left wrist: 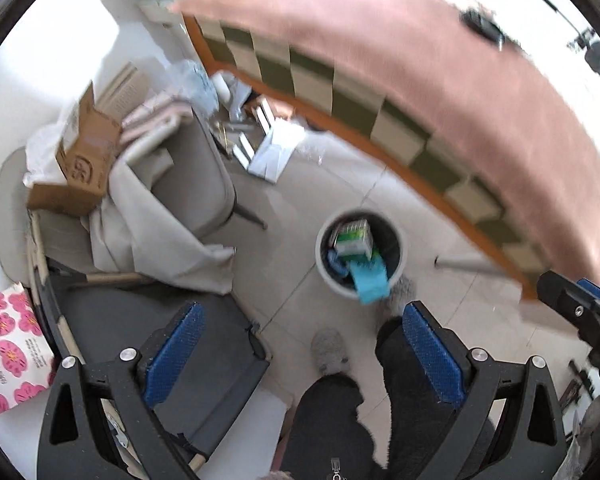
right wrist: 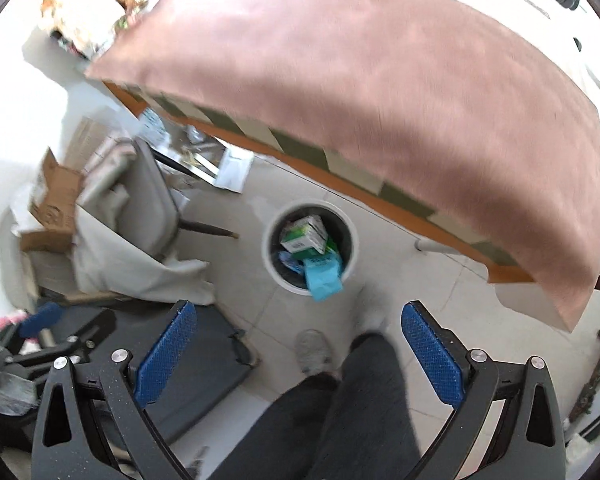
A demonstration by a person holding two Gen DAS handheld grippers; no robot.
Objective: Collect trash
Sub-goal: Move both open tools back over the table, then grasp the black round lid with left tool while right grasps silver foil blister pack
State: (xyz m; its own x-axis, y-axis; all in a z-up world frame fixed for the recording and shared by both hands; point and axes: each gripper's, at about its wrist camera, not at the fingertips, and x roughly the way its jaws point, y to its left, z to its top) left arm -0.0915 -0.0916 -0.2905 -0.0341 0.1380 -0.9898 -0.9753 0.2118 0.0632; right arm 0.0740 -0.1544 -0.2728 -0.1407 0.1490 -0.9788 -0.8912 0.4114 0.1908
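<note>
Left wrist view shows your left gripper (left wrist: pixel 300 354) with jaws spread wide and nothing between them, held above the tiled floor (left wrist: pixel 296 208). Your right gripper (right wrist: pixel 298 350) is likewise wide open and empty. Below both, the white trash bin (left wrist: pixel 325 270) stands on the floor beside the pink-covered counter (left wrist: pixel 440 92), holding a green-and-white carton (left wrist: pixel 354 240), with a light blue packet (right wrist: pixel 322 276) hanging over its rim.
</note>
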